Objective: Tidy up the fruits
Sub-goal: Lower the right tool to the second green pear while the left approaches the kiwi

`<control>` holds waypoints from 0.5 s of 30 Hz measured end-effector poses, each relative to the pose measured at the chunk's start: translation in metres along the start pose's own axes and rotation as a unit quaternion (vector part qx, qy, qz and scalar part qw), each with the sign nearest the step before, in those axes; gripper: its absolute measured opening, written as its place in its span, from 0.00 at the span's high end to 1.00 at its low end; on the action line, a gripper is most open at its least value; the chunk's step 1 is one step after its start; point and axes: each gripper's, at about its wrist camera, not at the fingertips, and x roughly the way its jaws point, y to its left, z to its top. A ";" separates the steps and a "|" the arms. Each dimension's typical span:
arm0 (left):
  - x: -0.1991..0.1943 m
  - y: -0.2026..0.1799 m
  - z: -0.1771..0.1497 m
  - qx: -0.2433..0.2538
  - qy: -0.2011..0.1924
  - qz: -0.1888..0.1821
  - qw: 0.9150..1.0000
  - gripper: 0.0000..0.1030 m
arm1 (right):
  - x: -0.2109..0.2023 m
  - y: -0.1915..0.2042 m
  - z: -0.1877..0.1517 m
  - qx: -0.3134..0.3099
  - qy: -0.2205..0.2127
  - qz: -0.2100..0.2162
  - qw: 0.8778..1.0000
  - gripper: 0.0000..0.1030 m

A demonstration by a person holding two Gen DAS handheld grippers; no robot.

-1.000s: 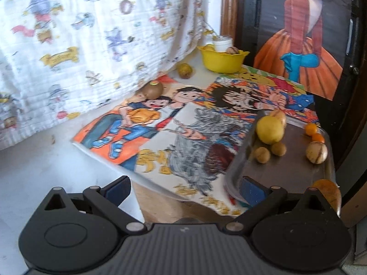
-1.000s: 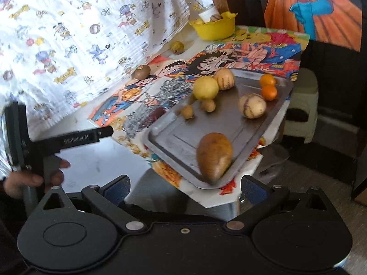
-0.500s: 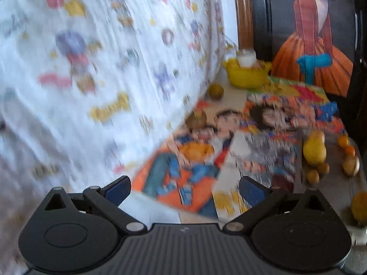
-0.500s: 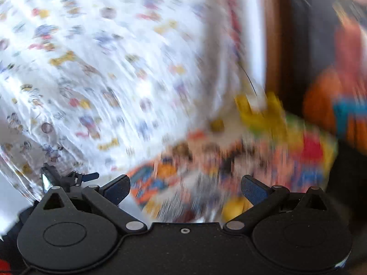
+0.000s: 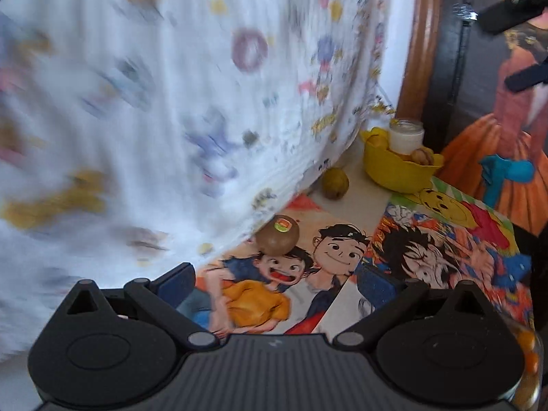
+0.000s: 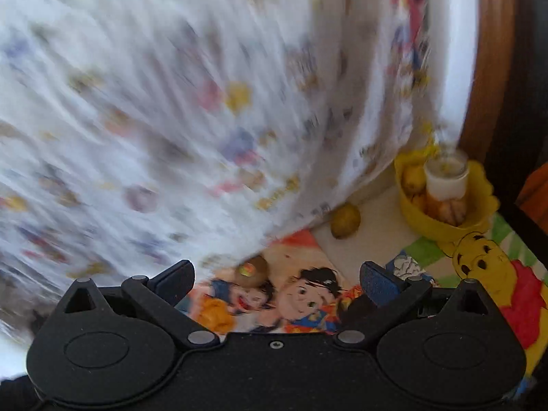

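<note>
Both views look forward along their own fingers, down at a slant across the table toward its far corner by the wall. The left wrist view sits low and near, its fingers (image 5: 178, 279) framing the kiwi (image 5: 278, 235) on the cartoon posters (image 5: 328, 257). The right wrist view faces much the same way, tilted and blurred. Both share the kiwi (image 6: 251, 270), the yellowish fruit (image 6: 346, 221) beyond it, the yellow bowl (image 6: 441, 222) and the printed white cloth (image 6: 205, 102).
</note>
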 end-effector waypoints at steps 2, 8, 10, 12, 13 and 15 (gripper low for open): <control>0.029 -0.006 0.000 -0.012 0.007 0.000 1.000 0.00 | 0.045 -0.019 -0.003 -0.008 0.006 -0.023 1.000 0.00; 0.092 -0.015 -0.006 -0.016 0.007 0.032 0.999 0.00 | 0.145 -0.071 -0.021 -0.023 -0.024 -0.006 0.999 0.01; 0.109 -0.015 -0.006 -0.016 0.004 0.044 0.999 0.00 | 0.174 -0.083 -0.024 -0.032 -0.037 0.000 0.999 0.01; 0.123 -0.016 -0.005 -0.016 0.002 0.055 0.998 0.00 | 0.199 -0.091 -0.024 -0.034 -0.045 0.013 0.998 0.01; 0.128 -0.016 -0.005 -0.017 0.003 0.060 0.998 0.00 | 0.209 -0.094 -0.024 -0.037 -0.047 0.018 0.998 0.01; 0.139 -0.015 -0.005 -0.025 0.001 0.069 0.997 0.00 | 0.228 -0.097 -0.022 -0.046 -0.052 0.023 0.997 0.01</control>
